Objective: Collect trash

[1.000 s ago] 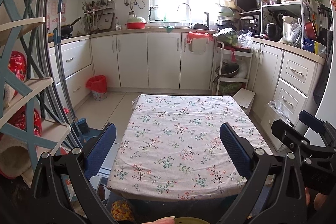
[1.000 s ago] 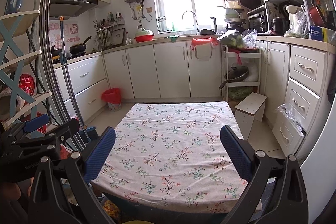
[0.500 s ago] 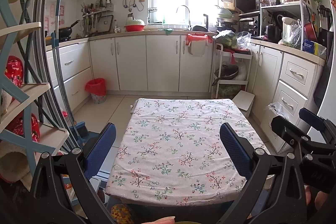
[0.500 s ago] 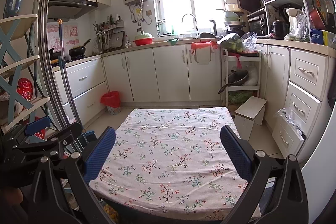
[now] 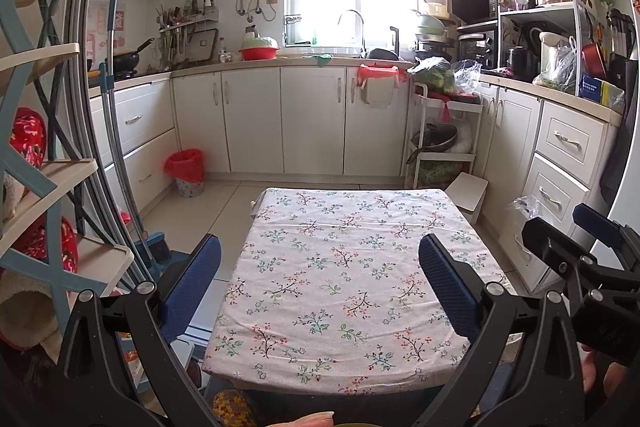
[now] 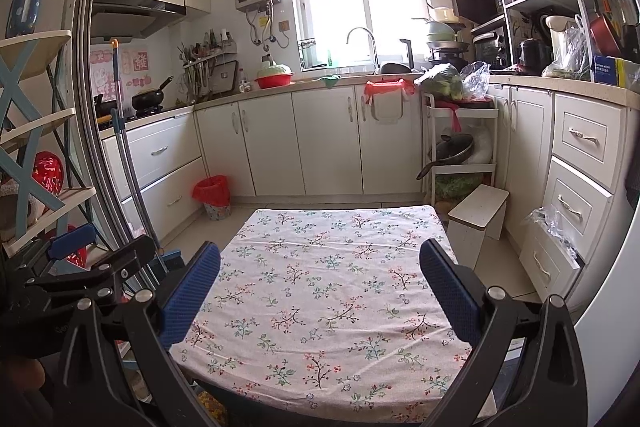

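A small bin with a red bag stands on the floor by the left cabinets. In front of me is a low table under a floral cloth, and no trash shows on it. My left gripper hangs open above the table's near edge, nothing between its blue pads. My right gripper is open too, held over the same edge, also holding nothing. Each gripper shows at the side of the other's view.
A mop handle leans by a blue-and-cream shelf at the left. A white stool and a wire cart with a pan stand right of the table. Cabinets and drawers line the walls. A clear plastic bag hangs on the drawers.
Both grippers have drawn back and lifted slightly, so the table sits lower and farther in the views. Both have stayed open with nothing held.
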`<action>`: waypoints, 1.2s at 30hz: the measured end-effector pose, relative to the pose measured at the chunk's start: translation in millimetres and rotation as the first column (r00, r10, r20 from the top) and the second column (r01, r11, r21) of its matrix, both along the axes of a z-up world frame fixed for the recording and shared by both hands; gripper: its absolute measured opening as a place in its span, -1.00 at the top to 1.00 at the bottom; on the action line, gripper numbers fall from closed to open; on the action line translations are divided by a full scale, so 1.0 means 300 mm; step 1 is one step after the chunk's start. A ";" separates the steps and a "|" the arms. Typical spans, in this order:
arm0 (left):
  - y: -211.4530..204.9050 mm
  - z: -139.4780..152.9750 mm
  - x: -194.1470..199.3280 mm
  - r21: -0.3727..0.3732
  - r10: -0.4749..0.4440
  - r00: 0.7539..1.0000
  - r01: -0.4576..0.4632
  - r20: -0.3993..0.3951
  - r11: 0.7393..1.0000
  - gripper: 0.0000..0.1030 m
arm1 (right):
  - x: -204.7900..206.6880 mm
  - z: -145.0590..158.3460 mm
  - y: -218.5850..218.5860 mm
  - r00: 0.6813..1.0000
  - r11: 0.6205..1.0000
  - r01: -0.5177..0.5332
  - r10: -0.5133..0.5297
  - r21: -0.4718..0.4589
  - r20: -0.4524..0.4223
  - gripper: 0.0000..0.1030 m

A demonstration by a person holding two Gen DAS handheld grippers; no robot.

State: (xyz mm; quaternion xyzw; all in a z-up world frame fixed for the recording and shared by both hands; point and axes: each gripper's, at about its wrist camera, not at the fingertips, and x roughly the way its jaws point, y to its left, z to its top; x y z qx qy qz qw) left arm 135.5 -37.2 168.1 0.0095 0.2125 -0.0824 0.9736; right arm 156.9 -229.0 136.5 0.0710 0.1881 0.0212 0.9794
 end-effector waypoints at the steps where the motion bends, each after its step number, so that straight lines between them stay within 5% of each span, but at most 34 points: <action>1: 0.001 0.000 0.003 0.000 0.000 1.000 0.000 -0.001 1.000 -0.85 | 0.003 0.002 -0.001 1.000 1.000 -0.001 0.001 0.000 0.000 -0.86; 36: -0.005 -0.006 0.028 0.013 0.008 1.000 -0.008 -0.010 1.000 -0.85 | 0.020 -0.004 -0.008 1.000 1.000 0.004 -0.004 0.008 -0.002 -0.86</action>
